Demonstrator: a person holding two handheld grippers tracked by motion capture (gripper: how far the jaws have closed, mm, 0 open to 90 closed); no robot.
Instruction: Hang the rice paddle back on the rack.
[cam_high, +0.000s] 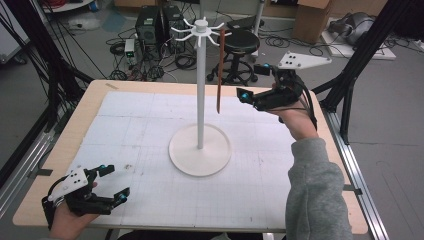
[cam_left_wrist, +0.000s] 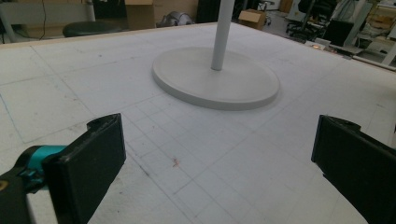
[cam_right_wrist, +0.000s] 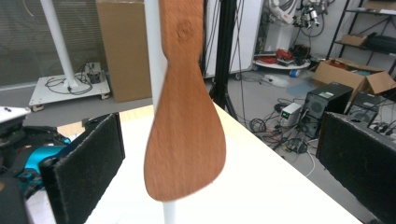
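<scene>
high view: spatula (cam_high: 220, 75) hangs upright from rack (cam_high: 200, 90) hook, upper centre; long axis vertical. right gripper (cam_high: 252, 85) just to its right, jaws spread, empty, aimed at lower blade. left gripper (cam_high: 112, 182) lower left, well apart, spread.
left gripper view: jaws wide, nothing between; rack base (cam_left_wrist: 215, 79) ahead, upper centre.
right gripper view: spatula blade (cam_right_wrist: 184, 135) centred between spread jaws, not touched; likely grasp next.
</scene>
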